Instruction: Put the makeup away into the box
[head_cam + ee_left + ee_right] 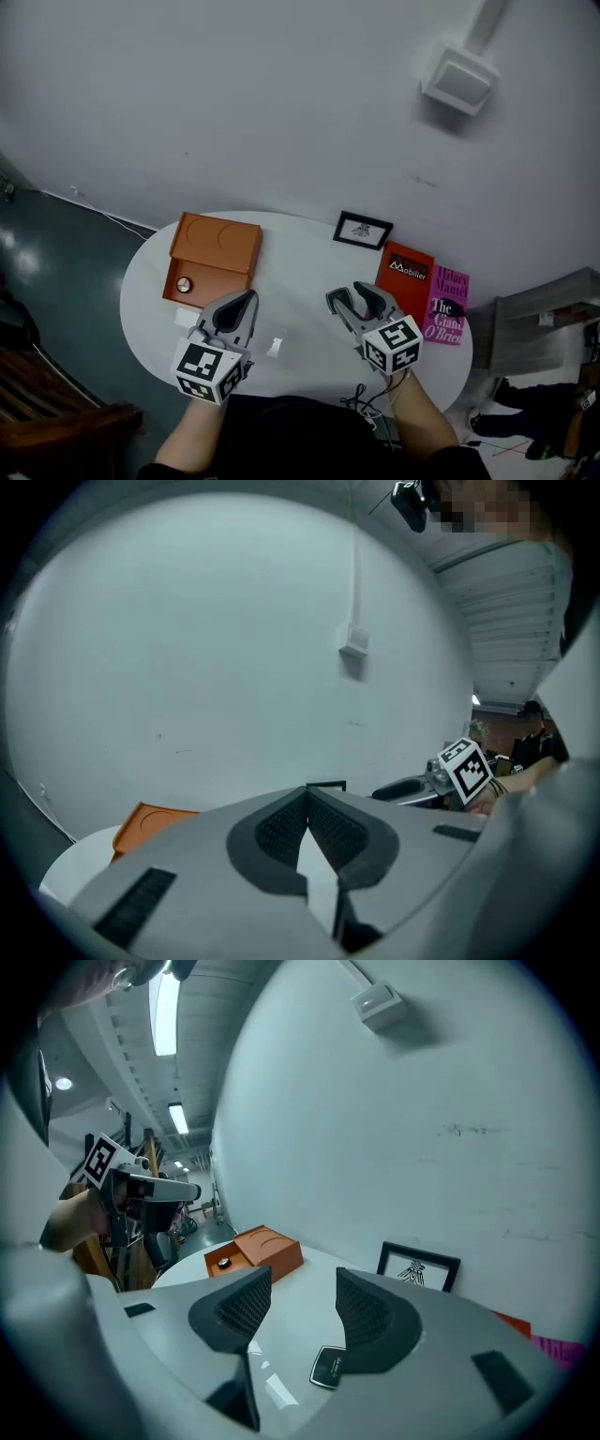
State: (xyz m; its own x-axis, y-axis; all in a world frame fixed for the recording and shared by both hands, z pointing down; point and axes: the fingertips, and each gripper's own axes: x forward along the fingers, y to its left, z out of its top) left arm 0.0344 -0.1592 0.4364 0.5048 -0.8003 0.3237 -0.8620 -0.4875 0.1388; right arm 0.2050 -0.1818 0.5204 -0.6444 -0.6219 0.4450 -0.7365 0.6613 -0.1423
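The orange box (213, 255) lies open at the table's back left, with a small round makeup item (184, 284) in its tray. My left gripper (241, 303) hovers just in front of the box, its jaws shut with nothing between them (307, 794). My right gripper (354, 296) is over the table's right half, jaws open and empty (303, 1283). In the right gripper view a small black square compact (328, 1368) lies on the table below the open jaws, apart from them, and the orange box (255, 1251) shows to the left.
A black-framed picture (363, 230) lies at the back of the white oval table (300, 272). A red book (405, 279) and a pink book (448, 305) lie at the right edge. A small pale item (275, 347) rests between the grippers. Dark chair (47, 394) at left.
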